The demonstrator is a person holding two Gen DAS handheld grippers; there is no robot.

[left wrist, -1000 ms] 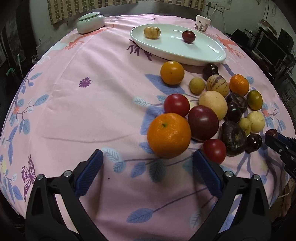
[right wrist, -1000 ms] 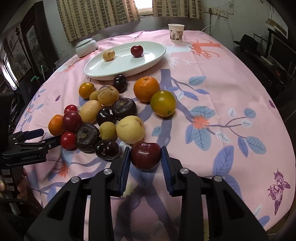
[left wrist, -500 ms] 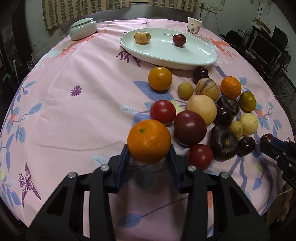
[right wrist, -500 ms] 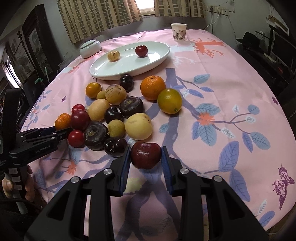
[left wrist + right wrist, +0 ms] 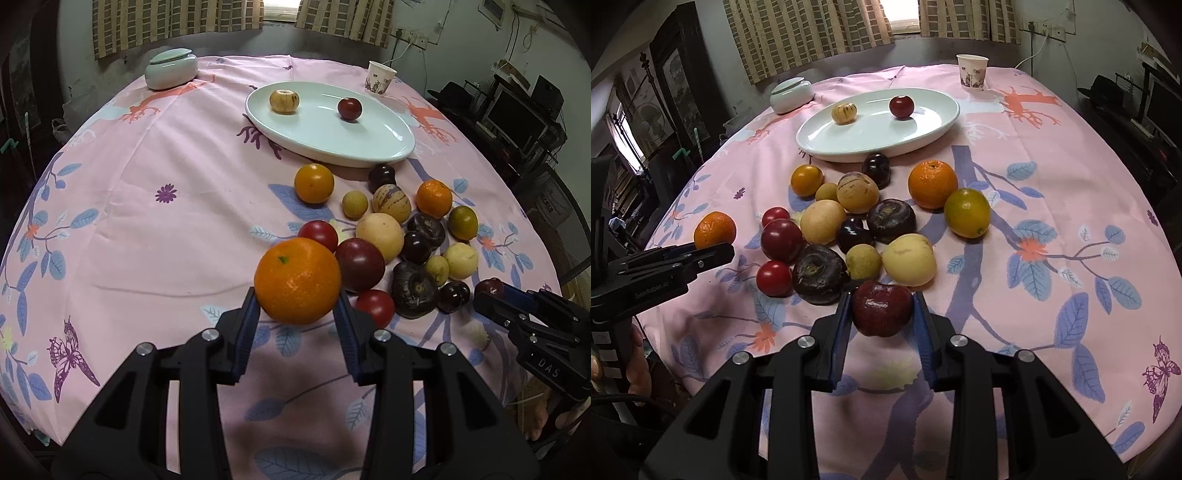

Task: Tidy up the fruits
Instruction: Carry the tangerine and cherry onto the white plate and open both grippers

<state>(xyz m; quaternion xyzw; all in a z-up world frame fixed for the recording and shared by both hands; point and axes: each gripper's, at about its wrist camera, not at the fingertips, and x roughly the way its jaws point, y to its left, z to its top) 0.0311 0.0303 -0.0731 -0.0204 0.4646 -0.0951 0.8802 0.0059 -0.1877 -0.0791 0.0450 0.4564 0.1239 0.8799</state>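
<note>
My left gripper (image 5: pixel 297 314) is shut on a large orange (image 5: pixel 297 280) and holds it above the pink cloth, just left of the fruit pile (image 5: pixel 391 236). My right gripper (image 5: pixel 882 314) is shut on a dark red plum (image 5: pixel 882 308), lifted at the near edge of the pile (image 5: pixel 857 221). The white oval plate (image 5: pixel 384 140) lies beyond the pile and holds a striped yellow fruit (image 5: pixel 284 100) and a small red plum (image 5: pixel 349 108). The left gripper with its orange (image 5: pixel 714 229) shows at the left of the right wrist view. The right gripper shows at the right edge of the left wrist view (image 5: pixel 491 295).
A lidded pale green bowl (image 5: pixel 170 68) stands at the back left and a paper cup (image 5: pixel 380 78) behind the plate. The round table's edge runs close on all sides. Chairs and monitors (image 5: pixel 517 118) stand to the right of the table.
My left gripper closed on the large orange and lifted it off the cloth. My right gripper, still holding the dark red plum, rose a little.
</note>
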